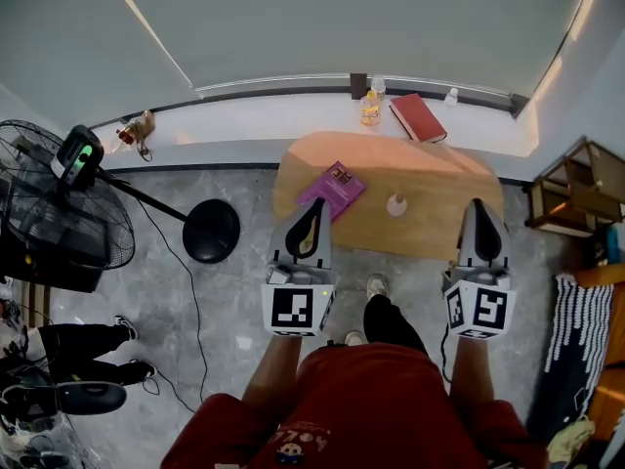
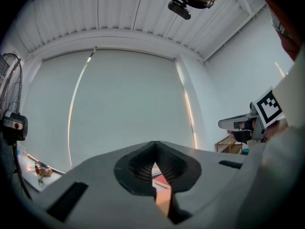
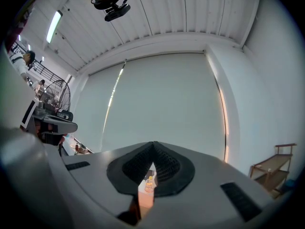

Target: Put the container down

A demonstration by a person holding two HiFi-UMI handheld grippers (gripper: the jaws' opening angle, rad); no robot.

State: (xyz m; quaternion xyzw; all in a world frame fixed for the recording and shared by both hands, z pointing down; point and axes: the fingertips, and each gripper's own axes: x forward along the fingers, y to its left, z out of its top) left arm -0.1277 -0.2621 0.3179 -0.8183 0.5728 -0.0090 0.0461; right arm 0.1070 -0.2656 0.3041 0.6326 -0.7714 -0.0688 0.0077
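**A:** If you want status: looks done, as far as I can judge. A small pale container (image 1: 396,204) stands upright on the wooden table (image 1: 439,233), centre of the head view. It sits just right of the purple book (image 1: 332,189) and is not touching it.

**B:** Anything in the tongs?

**A:** No. The left gripper (image 1: 312,205) has its jaws pressed together at the tips with nothing between them. The right gripper (image 1: 481,205) is the same: closed and empty. Both sit in the lower half of the frame, one either side of the container and apart from it.

**B:** Sure that's the task item? There's stuff on the sill.

**A:** Not certain. An orange bottle (image 1: 369,111) and a red book (image 1: 418,117) sit on the sill at top centre, also untouched. The container on the table is nearest the grippers, so that's my pick.

**B:** What's left?

**A:** Nothing I can see. It's down, upright, clear of the table edge, and nothing is holding it.
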